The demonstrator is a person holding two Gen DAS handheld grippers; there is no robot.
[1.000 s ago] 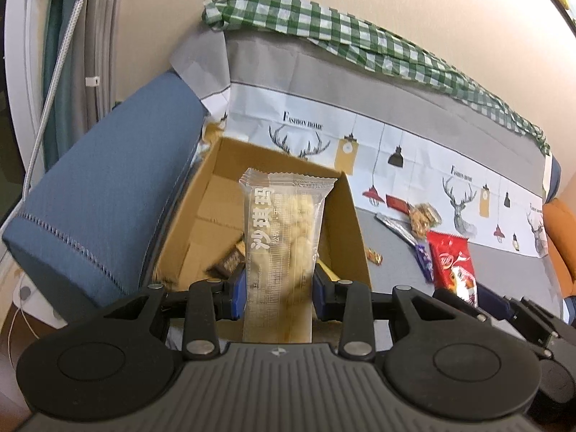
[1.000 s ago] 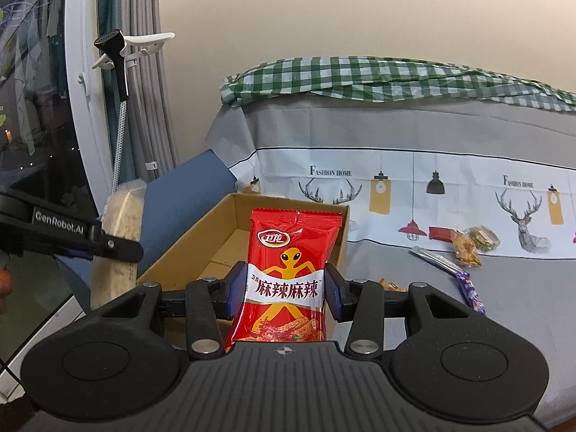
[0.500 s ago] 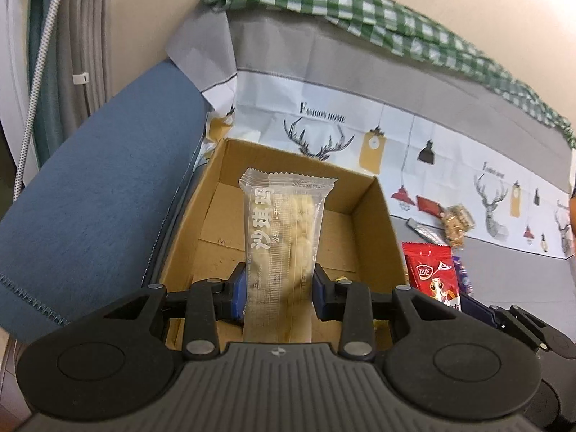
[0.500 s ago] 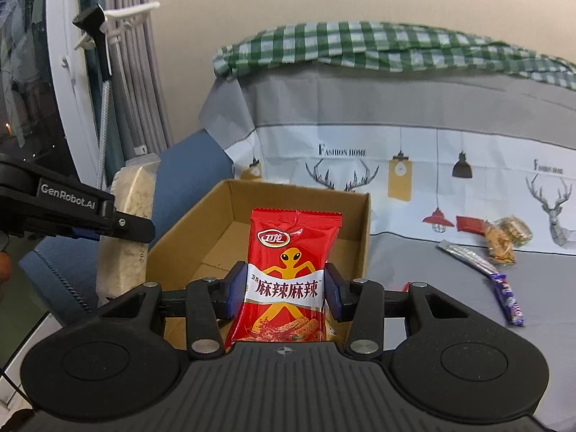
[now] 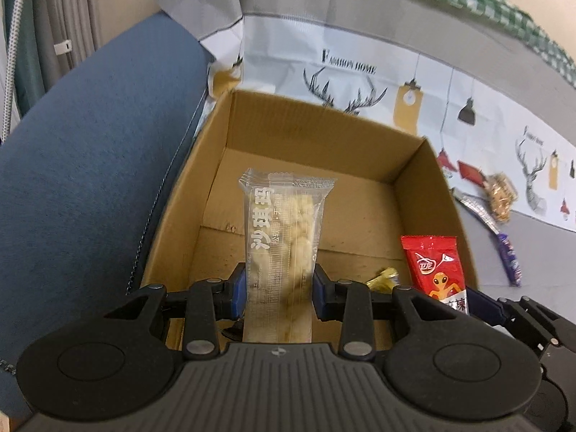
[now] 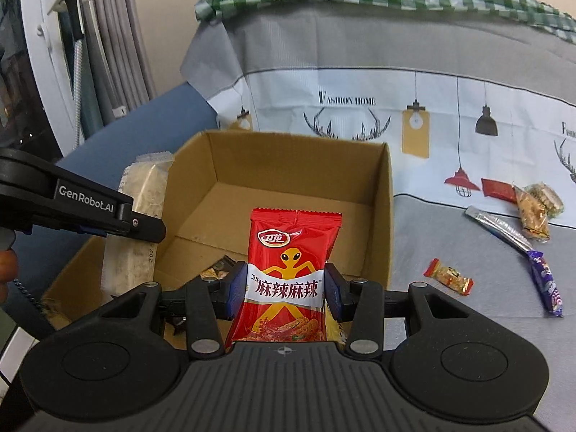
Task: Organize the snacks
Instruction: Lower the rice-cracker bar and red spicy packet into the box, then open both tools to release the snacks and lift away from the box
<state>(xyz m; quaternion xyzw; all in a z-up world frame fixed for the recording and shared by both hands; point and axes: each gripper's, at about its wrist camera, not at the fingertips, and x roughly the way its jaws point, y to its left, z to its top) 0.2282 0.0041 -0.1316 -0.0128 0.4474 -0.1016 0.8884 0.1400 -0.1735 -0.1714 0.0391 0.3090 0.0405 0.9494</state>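
My left gripper (image 5: pixel 278 297) is shut on a clear-wrapped pale rice cake bar (image 5: pixel 284 237), held upright over the open cardboard box (image 5: pixel 432 187). My right gripper (image 6: pixel 286 291) is shut on a red spicy snack packet (image 6: pixel 291 270), also over the box (image 6: pixel 381 198). In the right wrist view the left gripper (image 6: pixel 108 212) and its bar (image 6: pixel 140 216) hang at the box's left wall. The red packet (image 5: pixel 437 270) shows at the box's right side in the left wrist view. A gold-wrapped snack (image 5: pixel 383 277) lies on the box floor.
The box sits on a grey sofa cover against a blue armrest (image 5: pixel 90 144). Loose snacks lie to the right: an orange candy (image 6: pixel 448 276), a purple bar (image 6: pixel 547 280), a silver stick (image 6: pixel 498 228), a cracker pack (image 6: pixel 536 212) and a red packet (image 6: pixel 498 189).
Both grippers have come forward and down toward the box with their snacks; the box now fills more of each view. The grips are unchanged.
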